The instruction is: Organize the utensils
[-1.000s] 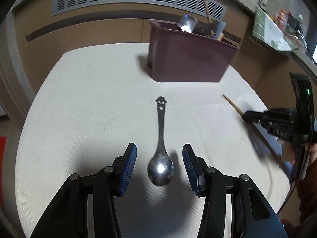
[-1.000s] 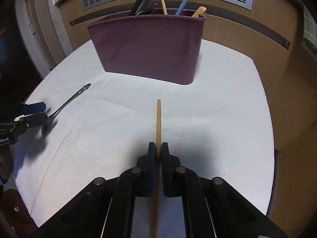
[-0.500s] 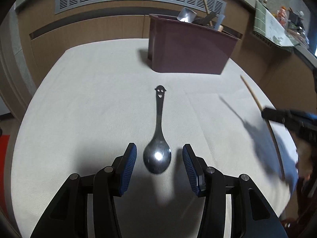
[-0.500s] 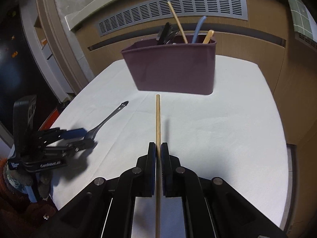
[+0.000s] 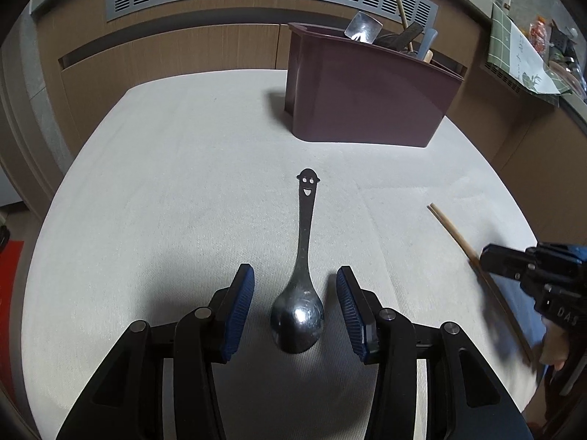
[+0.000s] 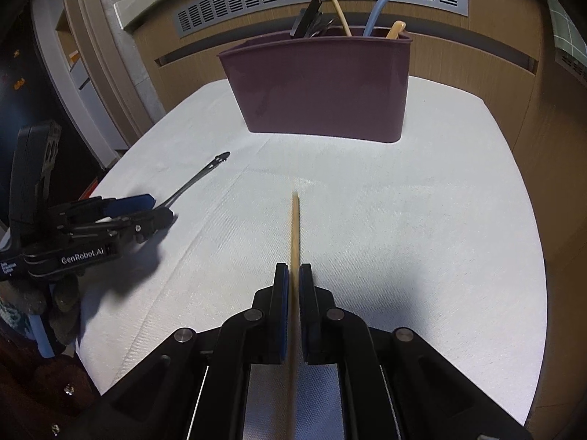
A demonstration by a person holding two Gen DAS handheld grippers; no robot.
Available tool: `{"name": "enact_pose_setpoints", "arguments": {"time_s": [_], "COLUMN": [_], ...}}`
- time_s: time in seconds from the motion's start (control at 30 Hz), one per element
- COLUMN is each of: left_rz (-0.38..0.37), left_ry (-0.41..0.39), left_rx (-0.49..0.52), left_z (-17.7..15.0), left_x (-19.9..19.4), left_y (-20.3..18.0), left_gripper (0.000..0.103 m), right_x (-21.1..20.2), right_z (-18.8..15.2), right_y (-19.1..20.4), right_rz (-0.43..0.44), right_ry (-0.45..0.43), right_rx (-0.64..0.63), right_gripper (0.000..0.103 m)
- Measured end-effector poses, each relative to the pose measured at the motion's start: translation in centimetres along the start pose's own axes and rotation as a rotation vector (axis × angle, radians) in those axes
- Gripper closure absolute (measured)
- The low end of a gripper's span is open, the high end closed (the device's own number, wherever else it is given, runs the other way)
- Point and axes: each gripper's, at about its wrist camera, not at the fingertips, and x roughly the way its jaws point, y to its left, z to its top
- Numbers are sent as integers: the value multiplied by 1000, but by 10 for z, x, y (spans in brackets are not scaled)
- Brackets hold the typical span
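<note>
A metal spoon with a smiley-face handle lies flat on the white tablecloth, its bowl towards me. My left gripper is open, with the blue pads on either side of the bowl and not touching it. From the right wrist view the left gripper and the spoon sit at the left. A wooden chopstick runs between the pads of my right gripper, whose jaws are opening with a thin gap showing. The chopstick lies low over the cloth beside the right gripper.
A maroon utensil bin stands at the far side of the table and holds several utensils. In the right wrist view the bin is straight ahead. Wood-panelled walls with a vent ring the table. A person's hand holds each gripper.
The right gripper held the chopstick raised above the cloth half a second ago. It now has it low over the table, and its pads stand slightly wider. The left gripper still straddles the spoon.
</note>
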Motion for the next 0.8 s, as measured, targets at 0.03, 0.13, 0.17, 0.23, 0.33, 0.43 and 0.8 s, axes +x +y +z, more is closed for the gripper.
{"name": "enact_pose_setpoints", "arguments": {"time_s": [0.03,0.13,0.17,0.23,0.33,0.43,0.8], "left_rz": [2,8,10,8,-11,-23,-25], "left_ry": [1,5,8,18,42,60,66], "left_rx": [2,18,27,30,38,68,141], "left_z": [2,8,12,19,25,21,40], "left_x": [1,6,8,12,14,10,25], "left_y": [0,0,0,4,6,4,-5], "left_gripper": [56,60,64,72,83,89,89], "right_x": [1,5,6,7,12,18,5], "right_z": [0,-1,-1,1,8,14,24], "right_y": [0,-1,-1,-2,2,9,6], "right_rz": [-3,-5,-2,-4,-23,-55,-30], "right_ry": [9,24,29,33,53,55,-36], "right_rx": [-3,-4,-3,-8,-54,-115,-70], "right_gripper": [97,97,97,96,95,94,98]}}
